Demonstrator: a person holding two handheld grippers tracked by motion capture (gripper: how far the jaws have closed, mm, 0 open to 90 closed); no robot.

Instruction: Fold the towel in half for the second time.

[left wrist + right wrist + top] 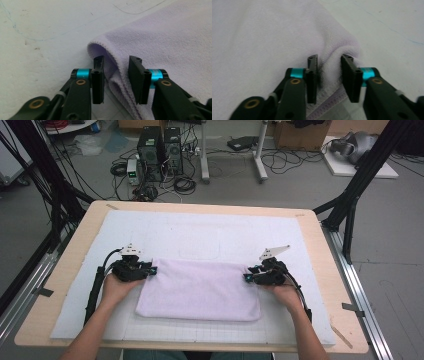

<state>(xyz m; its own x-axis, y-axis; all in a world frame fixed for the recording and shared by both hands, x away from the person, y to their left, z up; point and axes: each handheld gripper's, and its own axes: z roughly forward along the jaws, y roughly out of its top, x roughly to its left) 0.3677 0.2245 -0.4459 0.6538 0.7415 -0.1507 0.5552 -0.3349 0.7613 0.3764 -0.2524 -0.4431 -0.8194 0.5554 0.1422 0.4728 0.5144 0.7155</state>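
A folded lilac towel (199, 290) lay on the white mat (200, 237) covering the wooden surface (75, 260), a little toward six o'clock from the middle. The left gripper (150, 270) sat at the towel's ten o'clock corner, held by the person's left hand (116, 287), and the right gripper (248, 276) at its two o'clock corner, held by the right hand (285, 292).

In the left gripper view, the left gripper (116, 78) straddled the towel's (170, 50) folded edge: the layered hem ran between its pads with a gap showing on either side, so it was part spread and not pinching. In the right gripper view, the right gripper (328, 78) had the towel's (262, 45) corner bunched up between its pads; whether they pressed the cloth or merely flanked it could not be told.
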